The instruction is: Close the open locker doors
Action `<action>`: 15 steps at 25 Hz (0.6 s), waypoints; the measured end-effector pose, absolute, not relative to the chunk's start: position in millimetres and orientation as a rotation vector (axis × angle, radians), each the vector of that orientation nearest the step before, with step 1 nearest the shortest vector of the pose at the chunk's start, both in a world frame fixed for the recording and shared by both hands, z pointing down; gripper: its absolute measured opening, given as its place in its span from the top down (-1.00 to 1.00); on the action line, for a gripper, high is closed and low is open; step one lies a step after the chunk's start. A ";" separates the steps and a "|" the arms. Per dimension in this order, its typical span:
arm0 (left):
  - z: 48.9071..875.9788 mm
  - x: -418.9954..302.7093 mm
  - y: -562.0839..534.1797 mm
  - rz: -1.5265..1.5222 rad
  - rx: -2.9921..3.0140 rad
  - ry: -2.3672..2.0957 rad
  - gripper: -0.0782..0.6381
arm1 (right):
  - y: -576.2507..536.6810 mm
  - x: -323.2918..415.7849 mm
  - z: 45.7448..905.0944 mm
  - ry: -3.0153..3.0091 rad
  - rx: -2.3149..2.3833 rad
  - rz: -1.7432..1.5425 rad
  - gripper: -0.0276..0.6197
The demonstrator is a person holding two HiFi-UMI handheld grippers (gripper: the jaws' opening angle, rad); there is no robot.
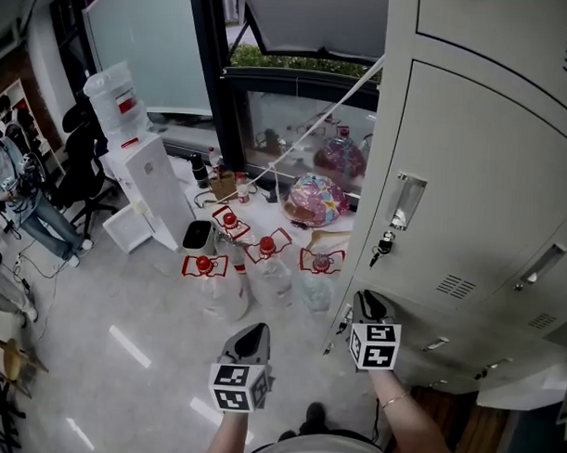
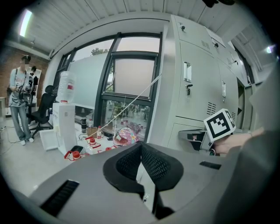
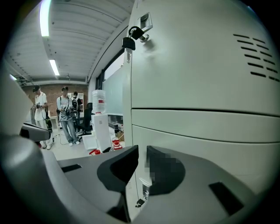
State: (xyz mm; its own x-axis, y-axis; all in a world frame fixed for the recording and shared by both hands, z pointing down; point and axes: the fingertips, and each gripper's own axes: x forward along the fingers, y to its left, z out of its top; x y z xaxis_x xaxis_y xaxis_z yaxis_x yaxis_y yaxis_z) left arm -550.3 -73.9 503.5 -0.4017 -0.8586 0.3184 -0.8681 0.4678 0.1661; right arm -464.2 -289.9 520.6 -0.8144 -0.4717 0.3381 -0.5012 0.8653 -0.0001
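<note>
A bank of pale grey lockers (image 1: 490, 172) fills the right of the head view. An upper door has a recessed handle (image 1: 405, 201) with keys (image 1: 383, 245) hanging below it. My right gripper (image 1: 364, 300) is held low against the lockers' left edge. In the right gripper view its jaws (image 3: 142, 153) stand open by a narrow gap with nothing in it, and a lower door (image 3: 205, 140) with a small latch (image 3: 143, 189) lies just beyond. I cannot tell whether that door is ajar. My left gripper (image 1: 254, 333) hangs to the left over the floor, its tips (image 2: 140, 146) touching and empty.
Several water jugs with red caps (image 1: 263, 267) stand on the floor ahead, beside a water dispenser (image 1: 142, 165) and colourful balloons (image 1: 317, 199) under the window. A white cord (image 1: 305, 129) slants across. People (image 1: 24, 203) stand at the far left by an office chair (image 1: 86, 163).
</note>
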 end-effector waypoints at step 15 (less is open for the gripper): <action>497.2 -519.0 -50.1 0.064 1.578 -2.322 0.72 | -227.4 -415.9 494.5 -2.754 0.742 0.158 0.81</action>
State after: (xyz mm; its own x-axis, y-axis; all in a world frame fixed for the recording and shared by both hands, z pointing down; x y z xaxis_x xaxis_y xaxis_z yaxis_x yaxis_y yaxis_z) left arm -519.0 -50.1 497.2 -0.3308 -0.8961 0.2958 -0.9110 0.3851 0.1477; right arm -415.9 -227.4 494.5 -0.8272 -0.4753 0.2996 -0.5065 0.8616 -0.0315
